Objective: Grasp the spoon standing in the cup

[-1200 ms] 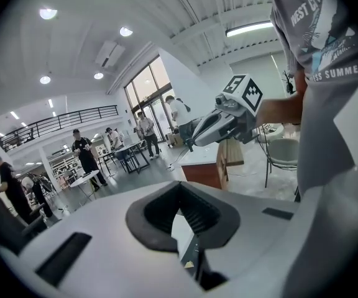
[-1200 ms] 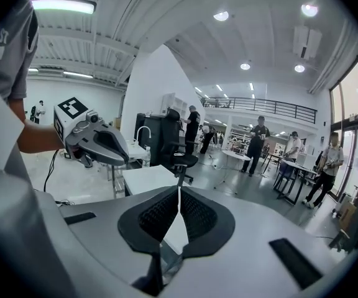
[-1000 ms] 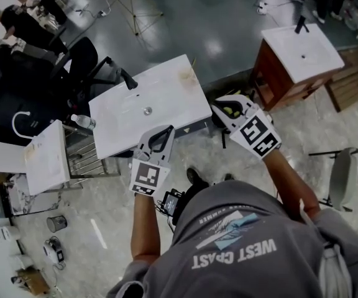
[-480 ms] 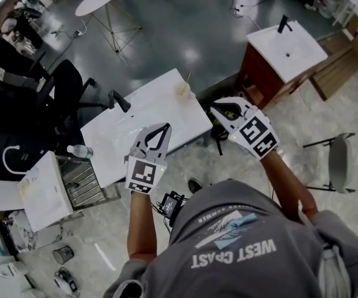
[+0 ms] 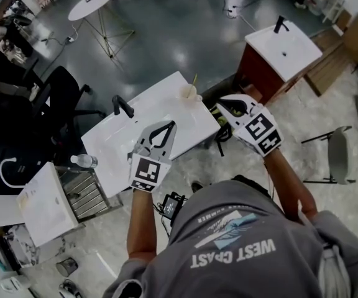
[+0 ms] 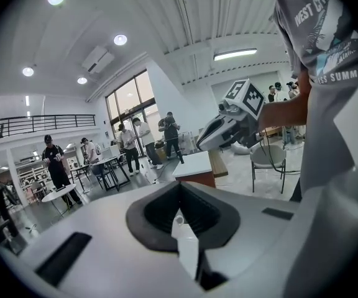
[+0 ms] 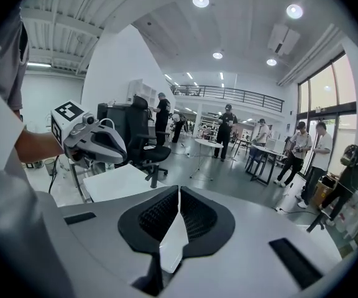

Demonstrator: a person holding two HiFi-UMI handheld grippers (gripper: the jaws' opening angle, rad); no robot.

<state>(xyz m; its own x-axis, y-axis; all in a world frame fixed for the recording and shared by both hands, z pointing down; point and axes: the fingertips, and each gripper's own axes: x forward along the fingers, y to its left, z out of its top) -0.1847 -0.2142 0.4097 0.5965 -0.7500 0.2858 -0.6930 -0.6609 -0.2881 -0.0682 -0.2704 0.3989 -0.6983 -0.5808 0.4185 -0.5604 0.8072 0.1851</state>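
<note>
Your left gripper [image 5: 166,126] and right gripper [image 5: 222,104] hang shut and empty, short of the cup [image 5: 188,92], since its spoon [image 5: 194,80] stands at the counter's [image 5: 129,135] far corner.

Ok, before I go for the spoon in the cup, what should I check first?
1. Cup in sight, at the far corner of the white sink top: ok.
2. Spoon standing in it: ok.
3. Right gripper open for the grasp: not ok, shut and empty.
4. Right gripper at the spoon: not ok, it hangs beside the sink top, apart from the cup.
5. Left gripper out of the way: ok, shut, empty, over the sink top's near side.
6. Which way the spoon leans: cannot tell, too small.
</note>
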